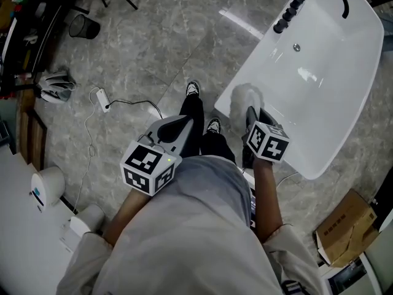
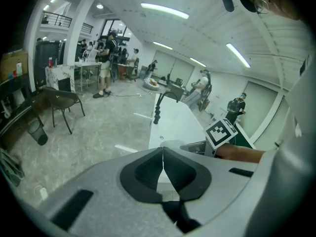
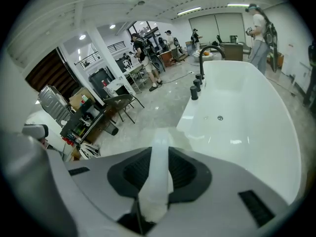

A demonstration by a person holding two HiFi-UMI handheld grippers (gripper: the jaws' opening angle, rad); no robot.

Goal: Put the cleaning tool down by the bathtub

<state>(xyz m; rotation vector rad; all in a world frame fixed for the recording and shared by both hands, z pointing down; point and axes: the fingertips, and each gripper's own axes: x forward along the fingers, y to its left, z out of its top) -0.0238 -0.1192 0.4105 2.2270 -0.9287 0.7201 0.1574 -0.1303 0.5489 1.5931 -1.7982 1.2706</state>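
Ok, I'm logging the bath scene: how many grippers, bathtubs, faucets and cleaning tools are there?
Grey two-jaw grippers: 2 (left gripper, right gripper)
White oval bathtub: 1
Black curved faucet: 1
White translucent-handled cleaning tool: 1
Total: 5

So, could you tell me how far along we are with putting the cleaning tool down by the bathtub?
Done: the tool is already at the bathtub, its fluffy head by the near rim. In hand: the right gripper is shut on its handle. The left gripper is shut, empty. Left: setting it on the floor beside the bathtub and letting go.
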